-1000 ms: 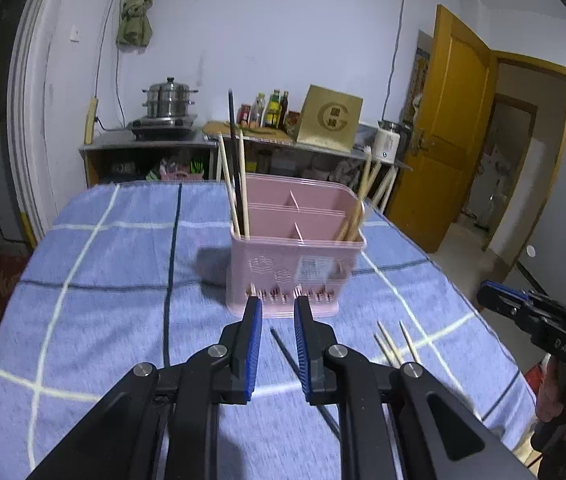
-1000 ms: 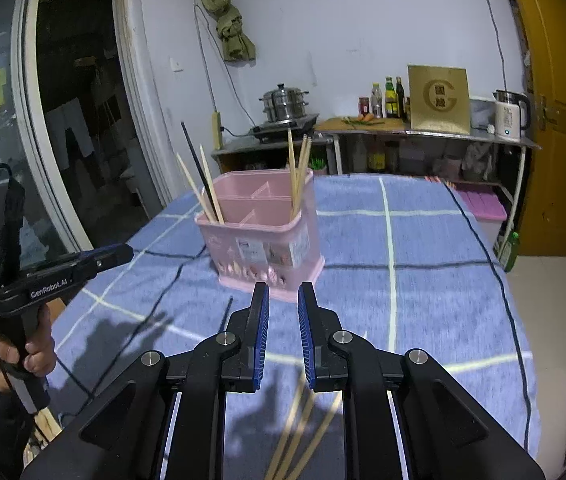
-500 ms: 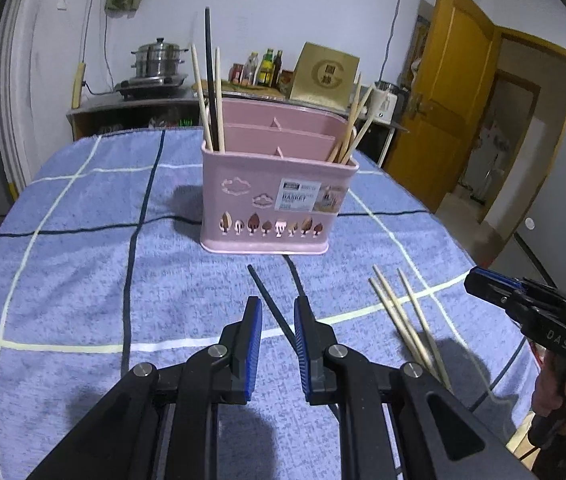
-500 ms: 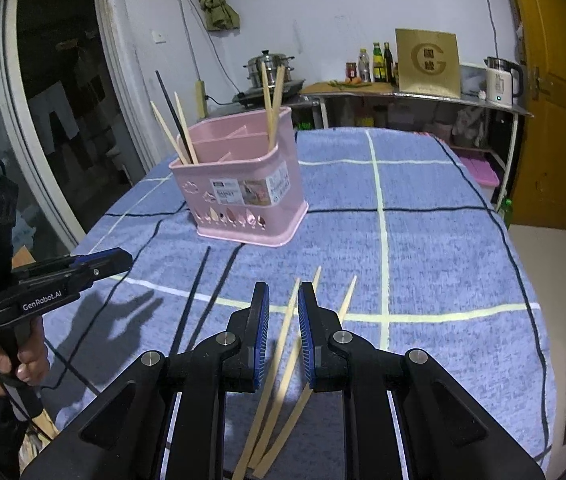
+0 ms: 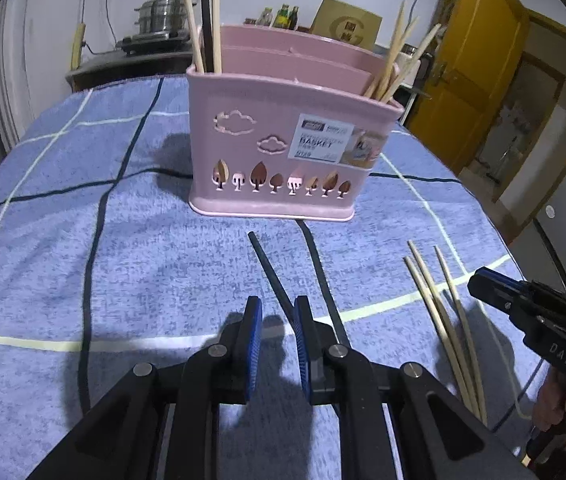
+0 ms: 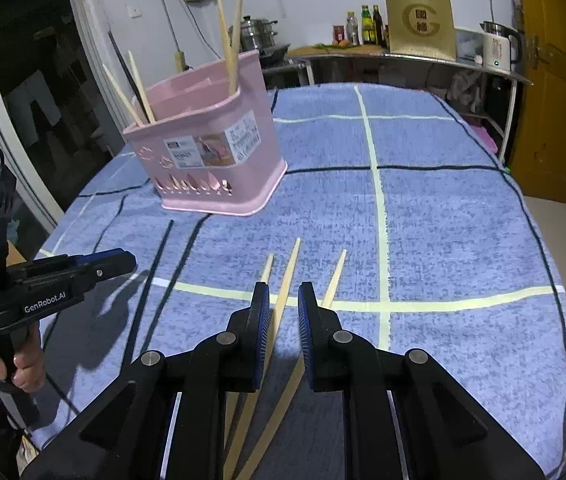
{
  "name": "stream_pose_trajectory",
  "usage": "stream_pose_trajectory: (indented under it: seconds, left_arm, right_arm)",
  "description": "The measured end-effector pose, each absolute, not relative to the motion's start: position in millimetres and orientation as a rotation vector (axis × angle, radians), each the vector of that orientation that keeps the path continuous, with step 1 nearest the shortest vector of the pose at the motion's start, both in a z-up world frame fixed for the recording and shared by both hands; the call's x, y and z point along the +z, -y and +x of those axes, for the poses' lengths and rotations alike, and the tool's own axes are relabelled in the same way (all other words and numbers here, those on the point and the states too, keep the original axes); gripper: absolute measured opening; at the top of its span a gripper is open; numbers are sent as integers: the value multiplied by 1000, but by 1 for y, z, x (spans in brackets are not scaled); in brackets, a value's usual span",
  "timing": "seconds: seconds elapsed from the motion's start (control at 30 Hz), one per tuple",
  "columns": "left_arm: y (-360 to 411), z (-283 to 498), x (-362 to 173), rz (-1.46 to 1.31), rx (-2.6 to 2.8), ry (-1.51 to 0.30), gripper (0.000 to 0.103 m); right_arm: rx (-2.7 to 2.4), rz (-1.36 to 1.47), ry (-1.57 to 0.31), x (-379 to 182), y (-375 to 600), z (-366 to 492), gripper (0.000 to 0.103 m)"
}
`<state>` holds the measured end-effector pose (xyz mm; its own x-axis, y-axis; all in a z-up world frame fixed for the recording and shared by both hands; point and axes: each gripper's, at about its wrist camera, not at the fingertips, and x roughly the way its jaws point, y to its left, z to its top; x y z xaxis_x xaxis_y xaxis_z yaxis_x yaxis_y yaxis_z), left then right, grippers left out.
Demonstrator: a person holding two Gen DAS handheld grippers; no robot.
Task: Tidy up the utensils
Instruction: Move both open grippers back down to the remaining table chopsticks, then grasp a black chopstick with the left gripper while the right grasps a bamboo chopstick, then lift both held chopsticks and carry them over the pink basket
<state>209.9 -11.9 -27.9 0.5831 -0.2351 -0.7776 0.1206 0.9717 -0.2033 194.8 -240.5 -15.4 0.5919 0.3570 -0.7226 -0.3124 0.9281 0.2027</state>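
A pink utensil basket [image 5: 283, 144] stands on the blue checked tablecloth [image 5: 83, 260], with chopsticks upright in its left and right ends. A black chopstick [image 5: 269, 270] lies in front of it and runs in between the open jaws of my left gripper [image 5: 275, 312]. Three wooden chopsticks [image 5: 439, 320] lie to the right. In the right wrist view the basket [image 6: 211, 152] is at upper left. My right gripper [image 6: 284, 300] is open low over the wooden chopsticks [image 6: 287, 280], the middle one between its jaws. The black chopstick [image 6: 153, 276] lies left.
The other hand-held gripper shows at each view's edge: right one [image 5: 531, 316], left one [image 6: 55, 276]. Behind the table stand a counter with a steamer pot [image 5: 163, 12], bottles [image 6: 367, 24], a kettle [image 6: 497, 46] and a yellow door [image 5: 479, 64].
Both grippers have moved down and forward towards the cloth. The left one now straddles the black chopstick, the right one the middle wooden chopstick. The basket looks nearer.
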Motion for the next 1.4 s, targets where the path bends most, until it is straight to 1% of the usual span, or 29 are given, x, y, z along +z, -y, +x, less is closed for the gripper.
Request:
stream_pose_trajectory:
  seconds: [0.3, 0.47, 0.6, 0.67, 0.97, 1.07, 1.4]
  left_arm:
    - [18, 234, -42, -128, -178, -974, 16]
    - [27, 238, -43, -67, -151, -965, 16]
    - [36, 241, -44, -15, -134, -950, 16]
    - [38, 243, -44, 6, -133, -945, 15]
    - [37, 247, -43, 23, -263, -946, 10]
    - [41, 244, -42, 39, -323, -943, 9]
    - [57, 246, -41, 111, -281, -960, 9]
  right_arm:
    - [366, 19, -931, -37, 230, 222, 15]
    - [371, 4, -941, -40, 224, 225, 15]
    - [379, -5, -944, -41, 217, 225, 12]
    - [380, 1, -946, -41, 215, 226, 8]
    - [420, 45, -954, -41, 205, 227, 7]
    - [444, 41, -960, -41, 201, 226, 7]
    - [450, -31, -982, -40, 189, 239, 7]
